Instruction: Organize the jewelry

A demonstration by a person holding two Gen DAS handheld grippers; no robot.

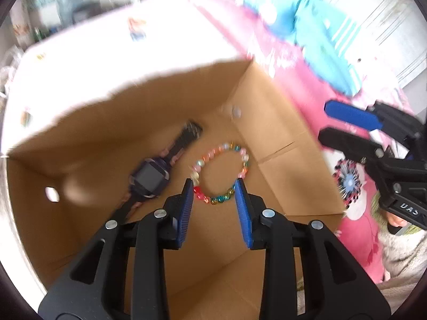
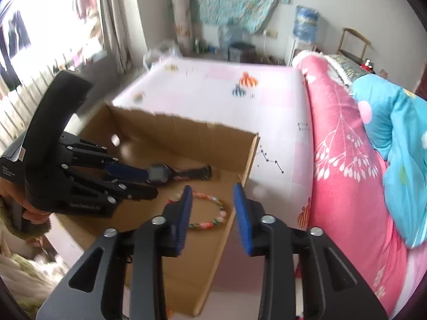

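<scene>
Left wrist view: the left gripper (image 1: 214,186) hangs over an open cardboard box (image 1: 280,133), its fingers (image 1: 186,213) parted with nothing pinched between them. On the box floor lies a beaded bracelet (image 1: 221,170), multicoloured, lying flat as a ring just past the fingertips — the tips frame its near arc but do not press on it. Beside the bracelet, to its left, lies a dark purple watch (image 1: 152,176), strap stretched toward the far wall. At the right edge the right gripper (image 1: 324,122) shows outside the box, over a pink floral quilt (image 1: 307,93); its fingers stand apart and empty. A patterned disc-like item (image 1: 348,184) rests on the quilt near the box's right wall; what it is cannot be told.

Right wrist view: the right gripper (image 2: 212,190) hovers over the box's near right corner, fingers apart, holding nothing. Bracelet (image 2: 210,210) and watch (image 2: 170,173) both sit inside the box (image 2: 173,125). The left gripper (image 2: 149,184) reaches in from the left, tips near the watch face, a hand (image 2: 32,210) behind it. The box stands on a bed (image 2: 226,93) with a white printed sheet.

Step judged: two pieces already binned, both grippers free — a drop looks complete. Next move likely calls for lifting clear of the box and going to any remaining piece, perhaps the item on the quilt.
</scene>
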